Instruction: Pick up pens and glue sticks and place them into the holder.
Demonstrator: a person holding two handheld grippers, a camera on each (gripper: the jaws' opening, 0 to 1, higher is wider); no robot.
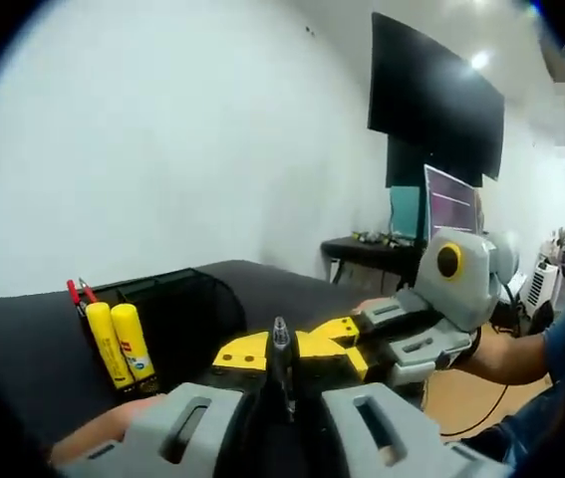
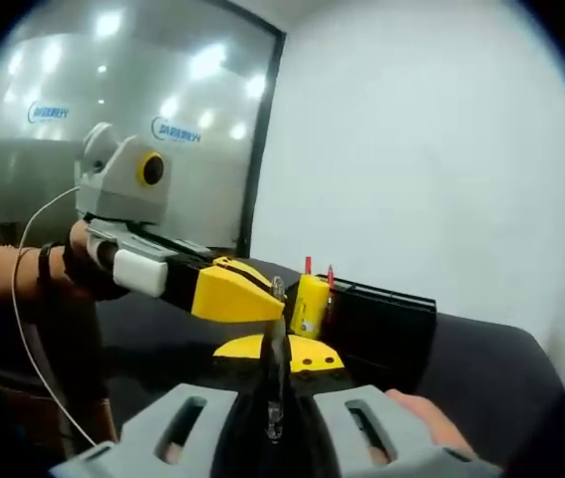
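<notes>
A black mesh holder (image 1: 187, 309) stands on the dark table, with two yellow glue sticks (image 1: 121, 344) and red pens (image 1: 75, 293) at its left end. My left gripper (image 1: 282, 360) is shut on a dark pen (image 1: 280, 344) that stands upright between its jaws. My right gripper (image 1: 342, 331) reaches in from the right, close to the left one. In the right gripper view, my right gripper (image 2: 275, 363) is shut on a dark pen (image 2: 274, 349). The left gripper (image 2: 262, 291) comes in from the left, just before the holder (image 2: 387, 319) and a glue stick (image 2: 310, 304).
The dark table (image 1: 23, 349) runs under both grippers. A black screen (image 1: 431, 95) hangs on the white wall over a desk with a lit monitor (image 1: 451, 204). A glass wall (image 2: 113, 100) stands on the left. A person's hands (image 2: 422, 413) hold the grippers.
</notes>
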